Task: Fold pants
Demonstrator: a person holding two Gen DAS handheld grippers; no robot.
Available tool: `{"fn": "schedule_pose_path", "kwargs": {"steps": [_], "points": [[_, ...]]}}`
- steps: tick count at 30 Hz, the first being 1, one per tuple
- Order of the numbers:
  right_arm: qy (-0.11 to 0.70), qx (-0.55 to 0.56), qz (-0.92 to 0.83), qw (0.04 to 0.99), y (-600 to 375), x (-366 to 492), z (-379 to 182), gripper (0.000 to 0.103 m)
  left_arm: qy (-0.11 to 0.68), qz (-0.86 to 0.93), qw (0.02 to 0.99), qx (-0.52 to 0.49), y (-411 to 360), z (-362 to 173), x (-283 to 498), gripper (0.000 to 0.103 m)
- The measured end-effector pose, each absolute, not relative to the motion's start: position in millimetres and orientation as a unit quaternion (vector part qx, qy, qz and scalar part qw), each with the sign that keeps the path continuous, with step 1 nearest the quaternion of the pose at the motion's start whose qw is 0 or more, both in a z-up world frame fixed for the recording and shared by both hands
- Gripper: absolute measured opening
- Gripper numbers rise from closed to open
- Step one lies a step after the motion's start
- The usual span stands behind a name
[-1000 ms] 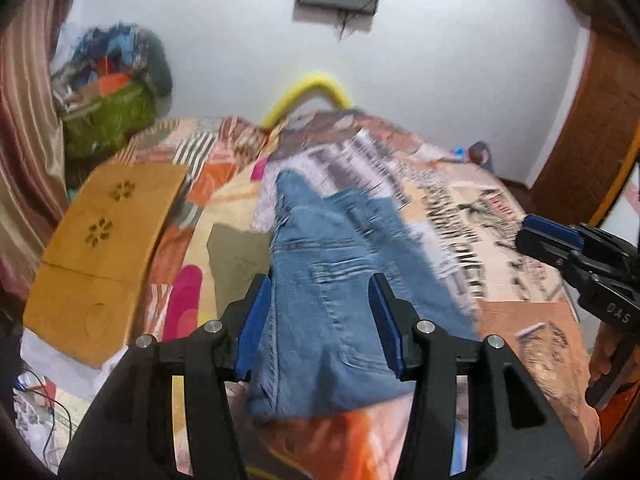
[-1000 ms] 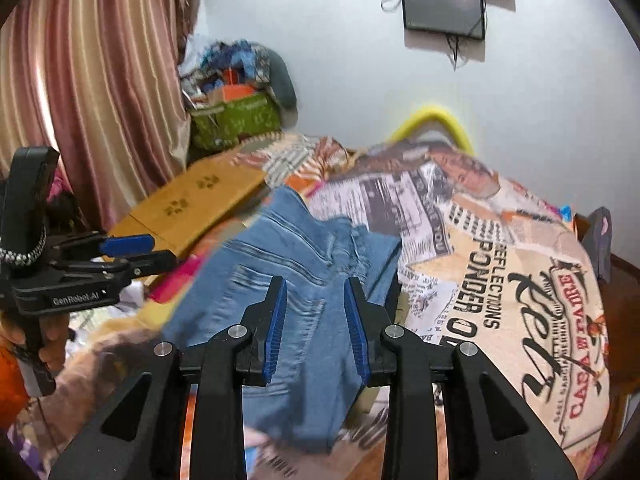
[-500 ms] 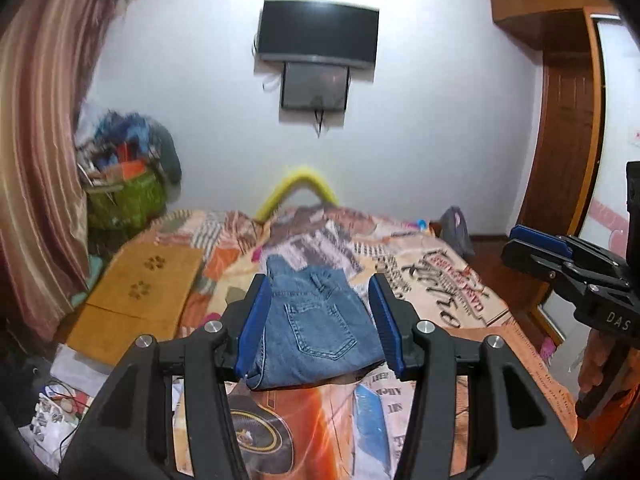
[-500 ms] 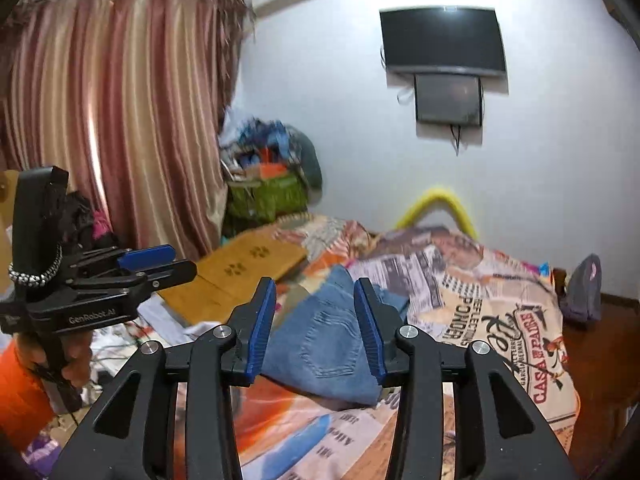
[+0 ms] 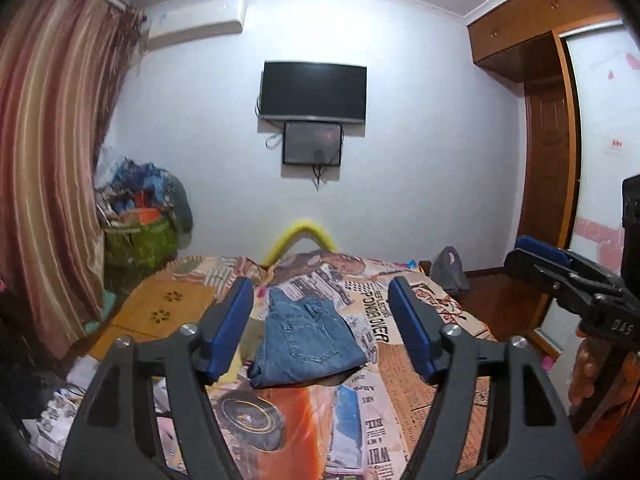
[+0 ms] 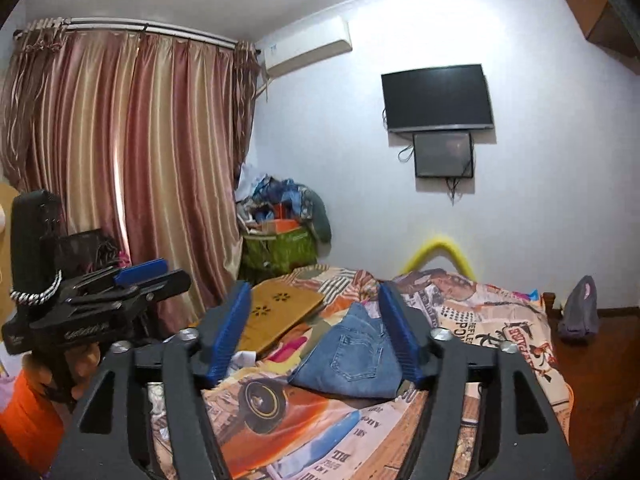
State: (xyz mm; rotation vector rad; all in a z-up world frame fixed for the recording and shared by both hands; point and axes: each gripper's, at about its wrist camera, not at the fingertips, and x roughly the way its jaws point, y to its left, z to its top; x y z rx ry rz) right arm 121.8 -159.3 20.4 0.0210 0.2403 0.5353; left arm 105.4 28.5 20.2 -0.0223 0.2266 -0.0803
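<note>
The blue jeans lie folded in a compact stack on the printed bedspread, back pocket up. My left gripper hangs well back from them and above the near end of the bed. Its jaws are opening with nothing between them. My right gripper is also drawn back from the jeans, its jaws opening and empty. Each gripper shows in the other's view: the right gripper at the right edge, the left gripper at the left, each held by a hand.
A wooden board lies on the bed's left side. A green basket piled with clothes stands by the striped curtain. A yellow tube arcs behind the bed. A grey bag sits on the floor near the wardrobe.
Both grippers have pulled back and upward from the jeans, which now look small and far off. Both pairs of jaws stand wider. The jeans stay folded on the bed.
</note>
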Motion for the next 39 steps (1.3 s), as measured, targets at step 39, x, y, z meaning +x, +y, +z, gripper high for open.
{"fn": "schedule_pose_path", "kwargs": {"steps": [39], "points": [[0.127, 0.015, 0.193, 0.973, -180, 84, -6, 0.103, 0.112, -0.054, 0.992, -0.011, 4, -11, 93, 0.099]]}}
